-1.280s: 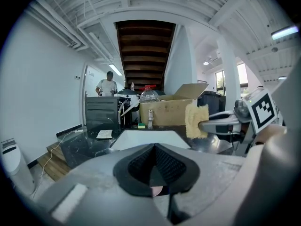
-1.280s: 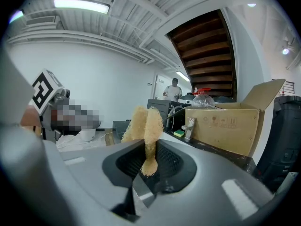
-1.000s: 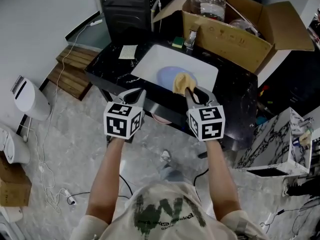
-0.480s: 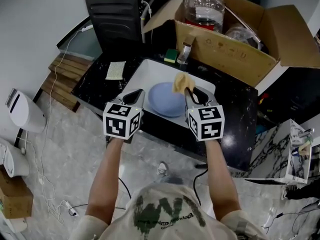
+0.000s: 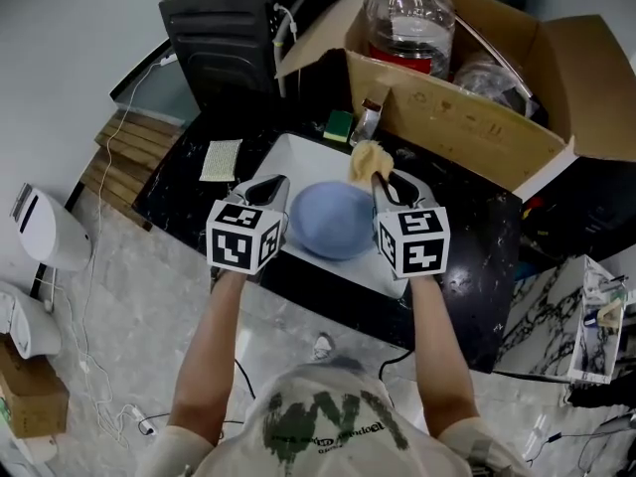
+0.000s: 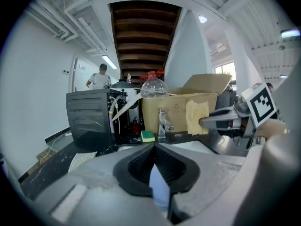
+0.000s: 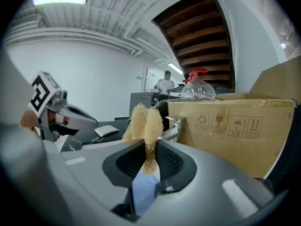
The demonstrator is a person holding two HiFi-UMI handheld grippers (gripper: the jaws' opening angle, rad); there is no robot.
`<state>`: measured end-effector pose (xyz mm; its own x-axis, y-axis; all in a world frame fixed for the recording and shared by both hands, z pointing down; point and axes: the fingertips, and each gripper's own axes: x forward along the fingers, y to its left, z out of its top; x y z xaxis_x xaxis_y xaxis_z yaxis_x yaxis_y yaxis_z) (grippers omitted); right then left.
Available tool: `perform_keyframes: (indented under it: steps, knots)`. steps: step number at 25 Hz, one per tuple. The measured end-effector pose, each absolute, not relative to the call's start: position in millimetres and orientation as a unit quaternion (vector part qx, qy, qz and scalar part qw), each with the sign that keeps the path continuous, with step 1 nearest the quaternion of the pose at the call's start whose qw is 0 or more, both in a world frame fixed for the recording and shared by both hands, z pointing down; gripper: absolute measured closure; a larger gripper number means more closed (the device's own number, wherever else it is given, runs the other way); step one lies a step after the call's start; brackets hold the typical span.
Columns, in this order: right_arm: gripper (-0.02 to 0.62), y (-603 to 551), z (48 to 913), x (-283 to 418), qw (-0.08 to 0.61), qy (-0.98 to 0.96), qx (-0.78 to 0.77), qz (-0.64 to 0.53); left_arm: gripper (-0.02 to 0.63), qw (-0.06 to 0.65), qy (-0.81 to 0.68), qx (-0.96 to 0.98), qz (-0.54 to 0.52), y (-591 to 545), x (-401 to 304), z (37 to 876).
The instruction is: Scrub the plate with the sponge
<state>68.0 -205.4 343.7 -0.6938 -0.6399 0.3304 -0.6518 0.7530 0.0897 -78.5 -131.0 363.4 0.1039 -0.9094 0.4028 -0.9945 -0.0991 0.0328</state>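
A blue plate (image 5: pixel 333 219) lies in the white sink (image 5: pixel 283 159), between and just below both grippers. My right gripper (image 5: pixel 382 178) is shut on a yellow sponge (image 5: pixel 366 157), which sticks up from the jaws over the plate's far right rim. The right gripper view shows the sponge (image 7: pixel 143 121) pinched at the tips of the right gripper (image 7: pixel 149 144), with a blue strip of plate under it. My left gripper (image 5: pixel 274 181) sits at the plate's left rim. Its jaws meet with nothing between them, as the left gripper (image 6: pixel 154 146) shows from its own view.
A tap (image 5: pixel 370 117) and a green sponge (image 5: pixel 338 124) stand at the sink's far edge. Behind them is an open cardboard box (image 5: pixel 467 117) holding a big clear bottle (image 5: pixel 409 18). A black machine (image 5: pixel 214 33) stands far left, with a small cloth (image 5: pixel 221 159) on the black counter.
Both grippers have come forward over the sink. The plate, earlier ahead of them, now lies between them, and the sponge sits past its far rim near the tap.
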Motion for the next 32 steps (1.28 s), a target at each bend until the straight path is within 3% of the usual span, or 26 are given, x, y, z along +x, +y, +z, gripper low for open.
perform_keyframes:
  steps: [17, 32]
  knots:
    - [0.532, -244.3, 358.5, 61.1, 0.167, -0.916, 0.363, 0.036, 0.607, 0.145, -0.643, 0.735, 0.157, -182.1, -87.9, 369.5]
    - [0.532, -253.4, 371.0, 47.3, 0.181, -0.87, 0.456, 0.056, 0.607, 0.148, -0.543, 0.809, 0.17, -228.7, -103.9, 393.9]
